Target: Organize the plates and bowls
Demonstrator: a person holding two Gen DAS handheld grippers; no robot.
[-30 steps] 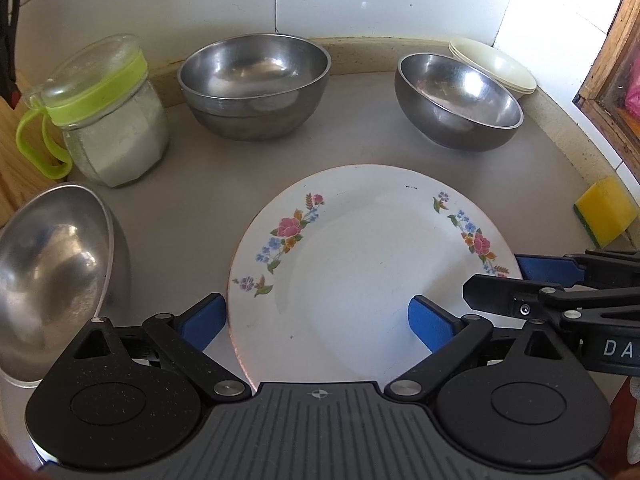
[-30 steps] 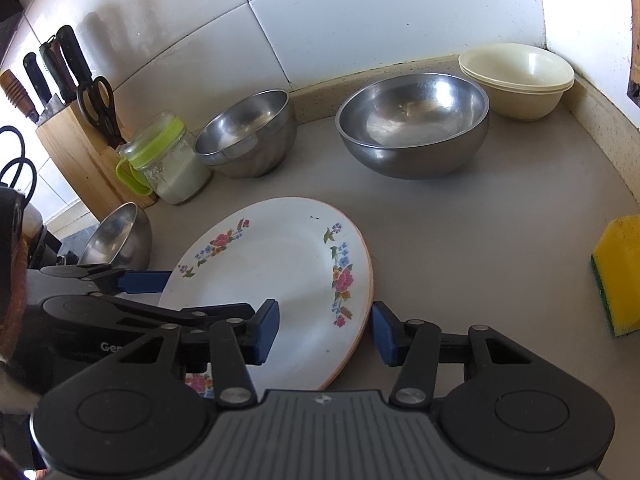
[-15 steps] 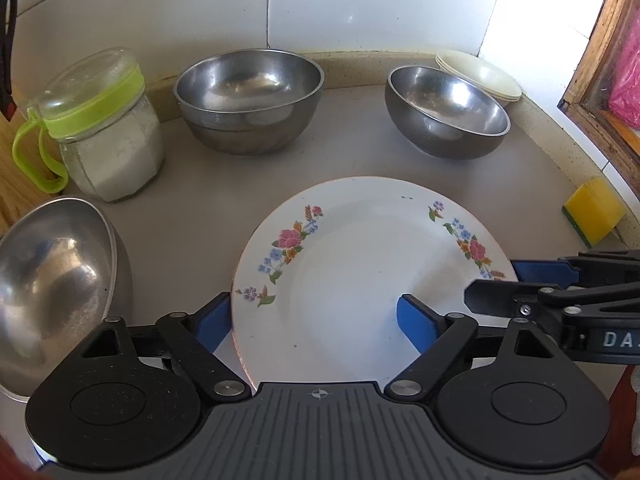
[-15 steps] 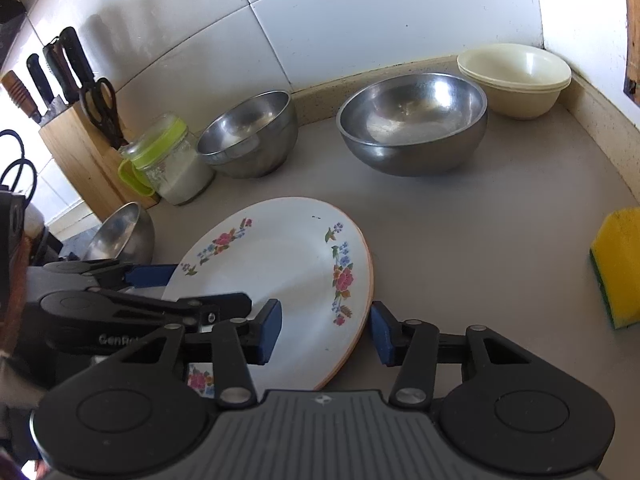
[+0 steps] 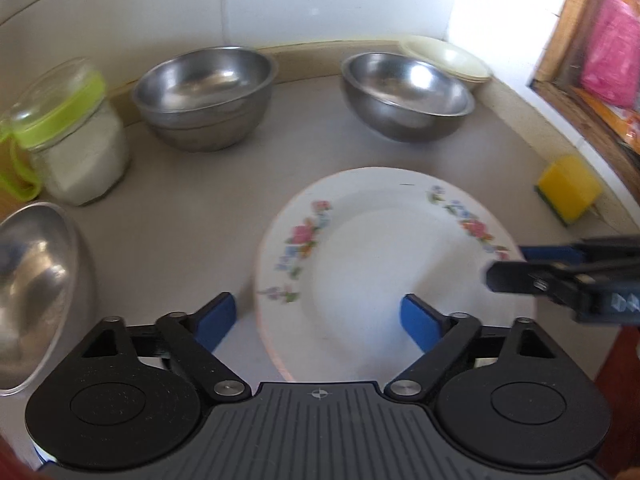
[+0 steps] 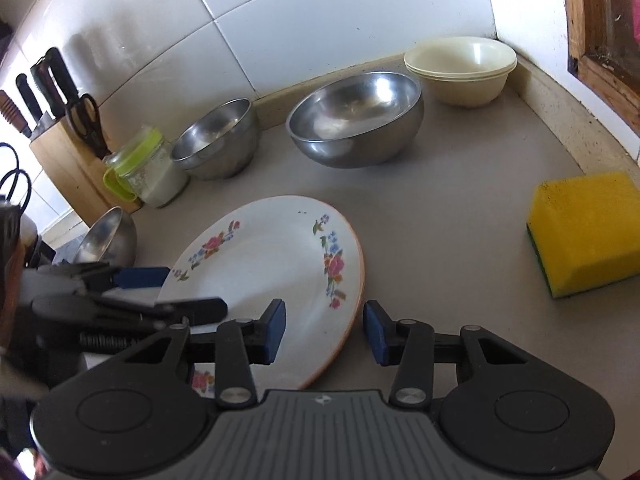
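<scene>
A white floral plate (image 5: 380, 272) (image 6: 272, 260) lies on the grey counter. My left gripper (image 5: 316, 322) (image 6: 192, 292) is open and its jaws are opening, one pad over the plate and one outside its left rim. The right gripper (image 6: 325, 330) (image 5: 508, 266) straddles the plate's right rim with gaps at both pads. Two steel bowls (image 5: 204, 92) (image 5: 404, 96) and stacked cream bowls (image 6: 460, 68) stand along the back wall. A third steel bowl (image 5: 32, 280) leans at the far left.
A glass jar with a green lid (image 5: 68, 136) and a knife block (image 6: 68, 160) stand at the back left. A yellow sponge (image 6: 584, 228) lies to the right, near a wooden window frame (image 5: 568, 40). Tiled walls close the corner behind the bowls.
The right gripper has moved a little forward along the plate's rim and its jaws have narrowed slightly. The left jaws narrowed, then widened. The plate sits further right in the left view.
</scene>
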